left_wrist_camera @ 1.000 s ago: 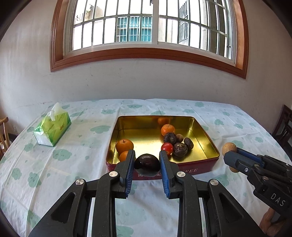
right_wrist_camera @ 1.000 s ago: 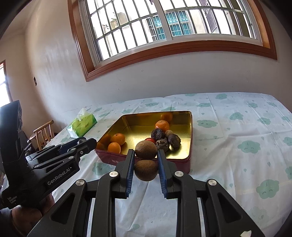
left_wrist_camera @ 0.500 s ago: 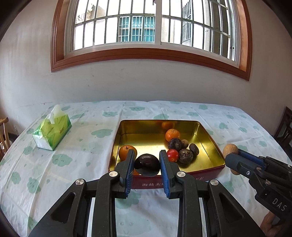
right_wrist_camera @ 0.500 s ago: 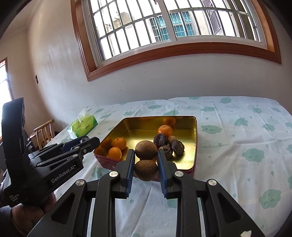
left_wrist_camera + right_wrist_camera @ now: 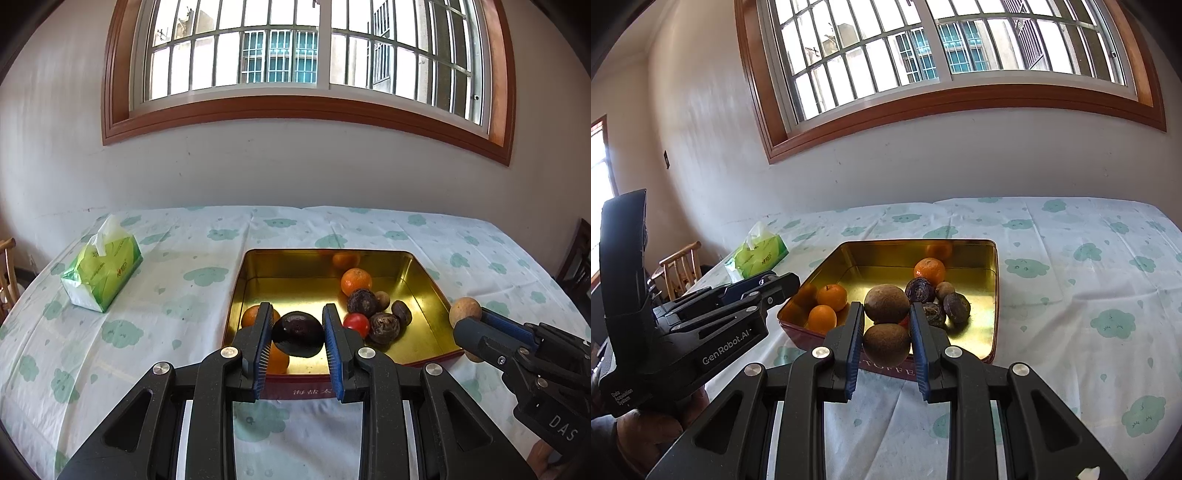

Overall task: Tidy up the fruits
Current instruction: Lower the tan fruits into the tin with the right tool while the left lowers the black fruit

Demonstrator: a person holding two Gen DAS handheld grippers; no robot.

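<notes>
A gold-lined red tin (image 5: 325, 266) sits mid-table and holds oranges (image 5: 355, 282), a red tomato (image 5: 356, 324) and several dark passion fruits (image 5: 362, 302). My left gripper (image 5: 297, 334) is shut on a dark avocado (image 5: 298, 334), held above the tin's near left part. My right gripper (image 5: 886, 332) is shut on two brown kiwis (image 5: 886, 343), one above the other, over the tin's (image 5: 923, 254) near rim. In the left wrist view the right gripper (image 5: 480, 332) shows at the tin's right side with a kiwi (image 5: 464, 311) in it.
A green tissue pack (image 5: 101, 273) lies on the cloud-print tablecloth (image 5: 166, 295) to the tin's left. A wooden chair (image 5: 679, 273) stands past the table's left edge, a dark chair (image 5: 578, 266) at the right. A wall with a window is behind.
Both grippers have moved forward towards the tin with their fruit held. The avocado now hangs over the tin's near part; the kiwis reach its near rim.
</notes>
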